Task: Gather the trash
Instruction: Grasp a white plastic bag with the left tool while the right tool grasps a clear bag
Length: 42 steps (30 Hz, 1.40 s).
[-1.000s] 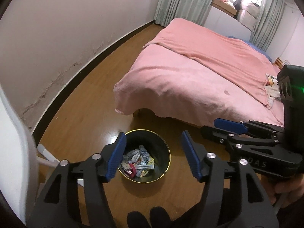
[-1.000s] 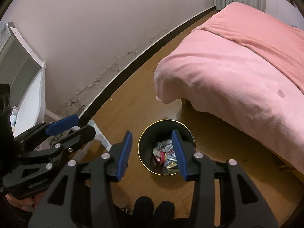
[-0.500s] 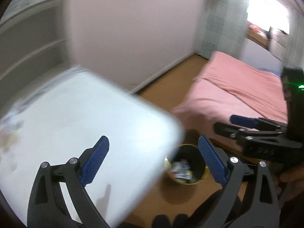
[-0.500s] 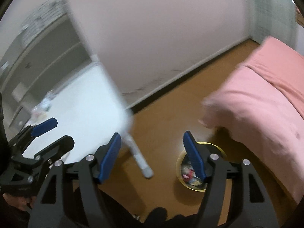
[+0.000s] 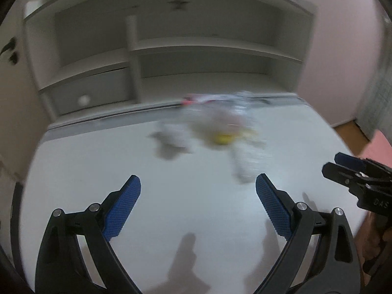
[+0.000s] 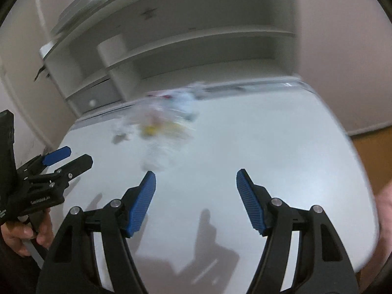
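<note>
A blurred pile of trash point(image 5: 215, 127), pale wrappers with a yellow bit and a red bit, lies toward the back of a white desk point(image 5: 98, 159). My left gripper point(image 5: 198, 178) hovers over the desk in front of the pile, open wide, with nothing between its blue pads. The right wrist view shows the same trash pile point(image 6: 159, 127) ahead and to the left on the desk point(image 6: 269, 134). My right gripper point(image 6: 196, 172) is open and empty above it. Each gripper shows at the edge of the other's view: the right gripper point(image 5: 333, 163) and the left gripper point(image 6: 78, 155).
A white shelf unit point(image 5: 208, 49) rises at the desk's back, with a drawer and round knob point(image 5: 84, 99) at its left. Wooden floor point(image 5: 348, 127) and a pink bed corner point(image 5: 377, 144) show past the desk's right edge. A person's hand point(image 6: 14, 235) grips the left handle.
Both views have swung away from the black bin on the floor by the bed and now face the desk top. Both grippers' jaws stand wider apart than a second ago.
</note>
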Each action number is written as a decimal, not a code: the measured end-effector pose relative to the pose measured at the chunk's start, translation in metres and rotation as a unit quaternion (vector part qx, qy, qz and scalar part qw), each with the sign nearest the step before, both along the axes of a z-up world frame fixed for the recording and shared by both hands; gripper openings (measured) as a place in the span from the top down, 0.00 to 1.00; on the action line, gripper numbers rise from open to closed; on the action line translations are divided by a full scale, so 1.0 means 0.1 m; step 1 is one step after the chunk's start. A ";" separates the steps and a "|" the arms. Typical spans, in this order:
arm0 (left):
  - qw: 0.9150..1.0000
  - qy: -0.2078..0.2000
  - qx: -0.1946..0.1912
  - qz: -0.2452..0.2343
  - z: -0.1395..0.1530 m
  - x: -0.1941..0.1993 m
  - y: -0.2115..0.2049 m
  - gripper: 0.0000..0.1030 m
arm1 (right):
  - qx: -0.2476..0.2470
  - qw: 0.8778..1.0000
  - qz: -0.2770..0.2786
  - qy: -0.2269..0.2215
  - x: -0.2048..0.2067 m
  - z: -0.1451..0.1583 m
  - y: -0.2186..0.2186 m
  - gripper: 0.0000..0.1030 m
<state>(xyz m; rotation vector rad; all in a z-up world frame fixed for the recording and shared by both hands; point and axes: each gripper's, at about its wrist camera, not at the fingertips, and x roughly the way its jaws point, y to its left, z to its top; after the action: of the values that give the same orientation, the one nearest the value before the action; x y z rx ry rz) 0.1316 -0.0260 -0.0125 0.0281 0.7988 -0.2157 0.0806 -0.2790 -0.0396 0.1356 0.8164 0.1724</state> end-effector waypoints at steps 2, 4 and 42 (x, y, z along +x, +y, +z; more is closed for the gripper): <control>1.000 0.003 -0.002 0.019 -0.01 0.07 0.20 0.11 | -0.008 1.000 0.024 0.001 0.24 0.00 0.26 0.36; 0.999 0.008 -0.003 0.031 -0.03 0.14 0.36 0.11 | -0.018 0.999 0.041 0.002 0.45 0.00 0.47 0.36; 0.999 0.051 0.006 0.012 -0.41 0.80 -0.20 0.60 | -0.030 0.999 -0.017 -0.027 0.25 0.36 0.00 0.76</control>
<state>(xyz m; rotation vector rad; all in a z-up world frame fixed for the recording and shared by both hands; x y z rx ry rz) 0.2120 -0.0461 -0.0535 0.0188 0.9024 -0.1902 0.1055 -0.2790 -0.0038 0.0872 0.7636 0.1191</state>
